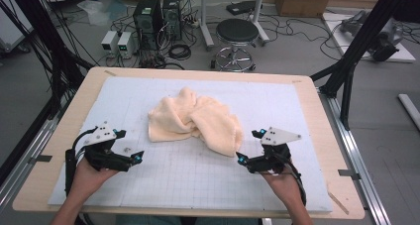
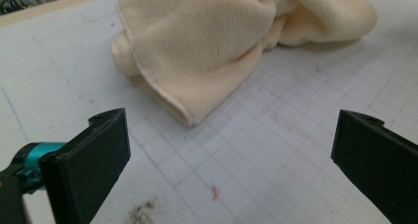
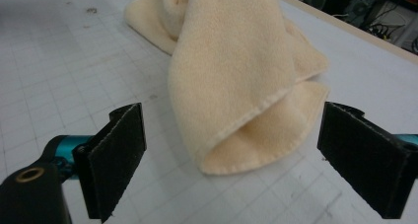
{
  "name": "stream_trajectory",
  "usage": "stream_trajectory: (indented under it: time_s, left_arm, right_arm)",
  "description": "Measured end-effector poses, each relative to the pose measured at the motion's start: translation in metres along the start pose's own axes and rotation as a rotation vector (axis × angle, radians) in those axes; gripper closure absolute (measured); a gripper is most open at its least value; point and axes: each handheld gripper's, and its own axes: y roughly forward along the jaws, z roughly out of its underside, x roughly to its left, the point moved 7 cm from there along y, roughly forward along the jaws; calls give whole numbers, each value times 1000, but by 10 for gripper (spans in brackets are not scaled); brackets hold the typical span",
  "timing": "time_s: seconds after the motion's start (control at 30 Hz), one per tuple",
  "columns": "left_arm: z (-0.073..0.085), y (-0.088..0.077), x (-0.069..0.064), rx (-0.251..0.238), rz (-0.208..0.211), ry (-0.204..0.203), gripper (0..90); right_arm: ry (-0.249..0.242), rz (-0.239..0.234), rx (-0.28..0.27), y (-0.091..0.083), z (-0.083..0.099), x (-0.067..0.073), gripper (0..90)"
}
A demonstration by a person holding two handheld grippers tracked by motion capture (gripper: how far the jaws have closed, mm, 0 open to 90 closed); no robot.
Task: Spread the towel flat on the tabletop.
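Both my left gripper (image 1: 130, 144) and right gripper (image 1: 249, 146) hold jaws wide apart, flanking crumpled cream towel (image 1: 195, 118) on gridded mat (image 1: 188, 180); stool (image 1: 237, 32) stands beyond table (image 1: 317, 106).

One crumpled cream-yellow fleece towel (image 1: 195, 120) lies on the table, nearer its far edge than its near edge. One white gridded mat (image 1: 198, 180) covers most of the one light wooden table (image 1: 324, 136). Two black hand-held grippers sit toward the near edge: the left gripper (image 1: 130, 146) by the near left corner, the right gripper (image 1: 247, 145) toward the near right corner. Each has two jaws, spread wide. Two hands hold them.
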Motion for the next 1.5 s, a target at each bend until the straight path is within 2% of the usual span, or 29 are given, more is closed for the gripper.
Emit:
stream_trajectory:
  time_s: [0.07, 0.1, 0.13, 0.23, 0.3, 0.33, 0.37, 0.4, 0.5, 0.53, 0.57, 0.6, 0.63, 0.67, 0.7, 0.77, 0.83, 1.0, 1.1, 1.23, 1.3, 1.33, 1.37, 1.4, 1.43, 1.47, 1.5]
  left_arm:
    - [-8, 5, 1, -11, 8, 12, 61]
    - [-14, 12, 3, -14, 9, 5, 77]
    - [-14, 12, 3, -14, 9, 5, 81]
    - [-20, 26, 6, 2, 2, 20, 109]
    - [-23, 38, 10, 22, 1, 18, 122]
    - [-25, 44, 11, 29, 5, 13, 153]
    - [-26, 55, 12, 48, 12, 11, 164]
    - [-26, 55, 12, 48, 12, 11, 170]
    - [-24, 73, 12, 84, 27, 28, 239]
    - [-19, 84, 13, 116, 25, 39, 258]
    - [-19, 84, 13, 116, 25, 39, 274]
    - [-15, 89, 14, 139, 25, 39, 274]
    - [-7, 99, 16, 177, 34, 35, 326]
    - [-4, 103, 17, 191, 35, 33, 354]
    - [-4, 103, 17, 191, 35, 33, 371]
    - [4, 113, 21, 226, 10, 46, 436]
    - [5, 117, 22, 221, 1, 41, 500]
    - [3, 117, 23, 205, -7, 37, 708]
    - [2, 111, 20, 211, 9, 51, 781]
    - [-2, 100, 18, 213, 21, 77, 801]
    - [-7, 87, 17, 179, 33, 69, 805]
    - [-13, 73, 16, 144, 29, 74, 806]
    - [-13, 73, 16, 144, 29, 74, 807]
    - [-15, 66, 15, 129, 30, 70, 807]
    - [-20, 52, 12, 107, 25, 81, 808]
    - [-20, 52, 12, 107, 25, 81, 809]
    - [-22, 44, 10, 95, 27, 87, 809]
  right_arm:
    - [-9, -3, -2, 3, -5, -1, 104]
    - [-29, -5, 7, 12, -14, -3, 104]
    - [-28, -9, 6, 15, -17, -4, 104]
    - [-11, -49, 7, 31, -26, -5, 105]
    - [-7, -58, 11, 37, -28, -5, 105]
    - [5, -84, 35, 52, -29, -5, 132]
    - [-3, -104, 45, 58, -29, -4, 171]
    - [-5, -113, 53, 62, -29, -3, 191]
    - [-16, -146, 97, 79, -22, -2, 271]
    - [-20, -157, 117, 84, -19, -2, 306]
    - [-23, -163, 134, 88, -15, -1, 330]
    - [-23, -163, 134, 88, -15, -1, 330]
    - [-35, -174, 164, 96, -9, -3, 388]
    - [-42, -166, 182, 99, -7, -4, 410]
    - [-50, -160, 191, 102, -4, -6, 438]
    - [-56, -157, 215, 108, 1, -8, 518]
    - [-72, -150, 232, 112, 5, -10, 603]
    - [-59, -145, 228, 113, 5, -16, 779]
    - [-63, -152, 237, 109, 4, -16, 818]
    - [-72, -151, 220, 100, -1, -15, 825]
    - [-77, -163, 193, 86, -8, -11, 827]
    - [-85, -165, 182, 80, -10, -8, 827]
    - [-92, -165, 167, 74, -13, -6, 826]
    - [-101, -167, 151, 67, -17, -3, 827]
    - [-106, -164, 142, 60, -20, 0, 827]
    - [-118, -165, 128, 52, -23, 3, 827]
    - [-129, -168, 117, 45, -26, 6, 827]
